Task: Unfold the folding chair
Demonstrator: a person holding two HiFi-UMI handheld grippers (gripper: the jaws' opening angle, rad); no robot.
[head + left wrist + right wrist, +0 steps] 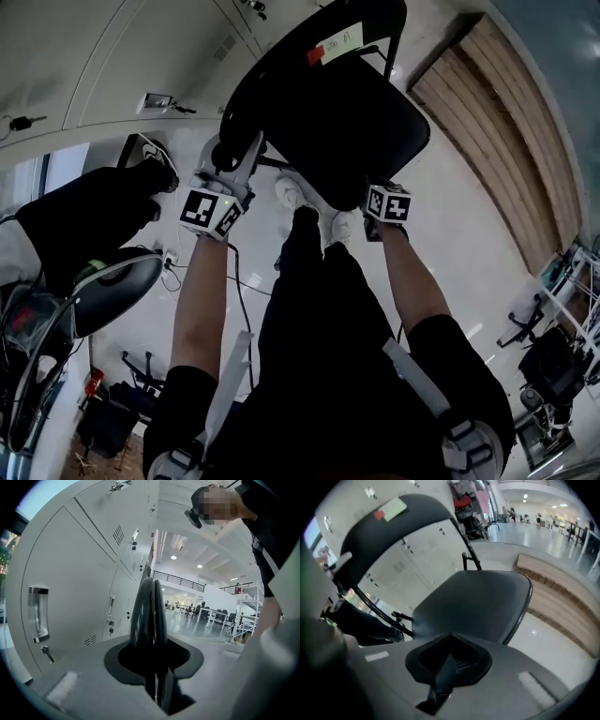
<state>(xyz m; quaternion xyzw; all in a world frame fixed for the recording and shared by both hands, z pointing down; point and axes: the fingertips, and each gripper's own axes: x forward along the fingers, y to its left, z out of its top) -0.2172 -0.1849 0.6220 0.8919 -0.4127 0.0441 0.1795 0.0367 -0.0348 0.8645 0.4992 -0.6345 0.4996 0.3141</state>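
The folding chair (342, 117) stands open in the upper middle of the head view, with its dark seat (473, 602) level and its curved backrest (393, 513) bearing a pale label with a red patch. The left gripper (248, 159) sits at the chair's left side. Its fingers (150, 616) are pressed together with nothing between them and point toward grey lockers (70, 597). The right gripper (377, 194) sits at the seat's lower right edge. Its fingers (445, 672) are closed too, with the seat just ahead of them. A wooden platform (506, 122) lies at the upper right.
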